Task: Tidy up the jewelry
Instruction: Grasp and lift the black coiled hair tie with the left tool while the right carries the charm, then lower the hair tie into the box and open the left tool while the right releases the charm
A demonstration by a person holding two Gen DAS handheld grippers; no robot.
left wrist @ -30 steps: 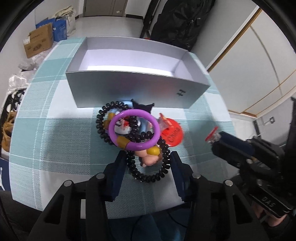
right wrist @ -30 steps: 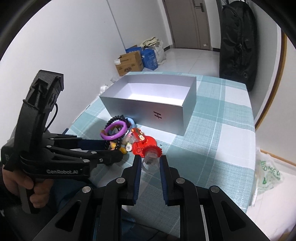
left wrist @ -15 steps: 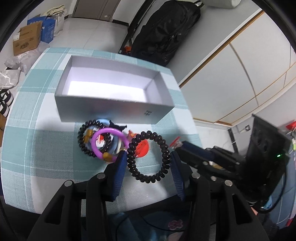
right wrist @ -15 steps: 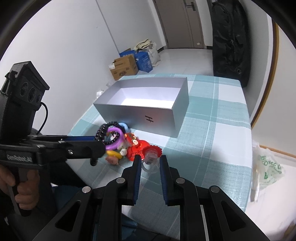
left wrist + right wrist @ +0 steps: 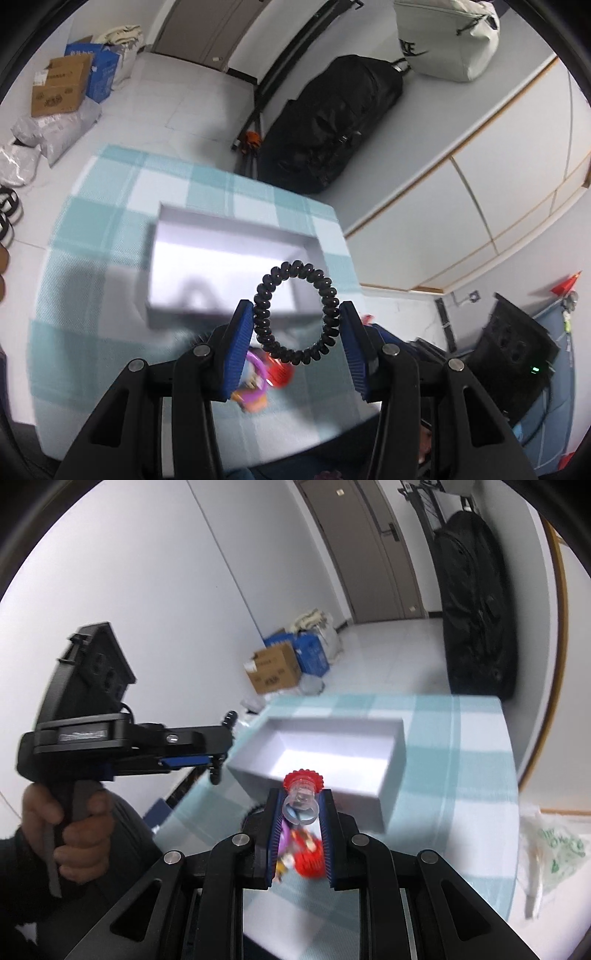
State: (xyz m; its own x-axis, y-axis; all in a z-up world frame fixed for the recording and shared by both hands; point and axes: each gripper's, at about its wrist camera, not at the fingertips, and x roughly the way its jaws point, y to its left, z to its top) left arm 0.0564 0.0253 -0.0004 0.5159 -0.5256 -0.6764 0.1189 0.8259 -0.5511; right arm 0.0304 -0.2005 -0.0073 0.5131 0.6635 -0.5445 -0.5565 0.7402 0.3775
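The table (image 5: 74, 258) has a checked cloth, and the grey box (image 5: 229, 236) on it looks empty inside, so I'd say sorting has barely begun and nothing is put away yet. A small pile (image 5: 258, 373) of jewelry sits on the cloth in front of the box, so that's all left to do.

Left gripper (image 5: 295, 325) is up above the box's near wall, fingers closed onto a black coil bracelet (image 5: 295, 314). The loop faces the camera, roughly round, with no real long axis.

Right gripper (image 5: 301, 812) has narrow fingers pinching a clear ring (image 5: 301, 806) with a red flower top (image 5: 303, 778). Its long axis runs along the fingers, flower pointing forward toward the box.
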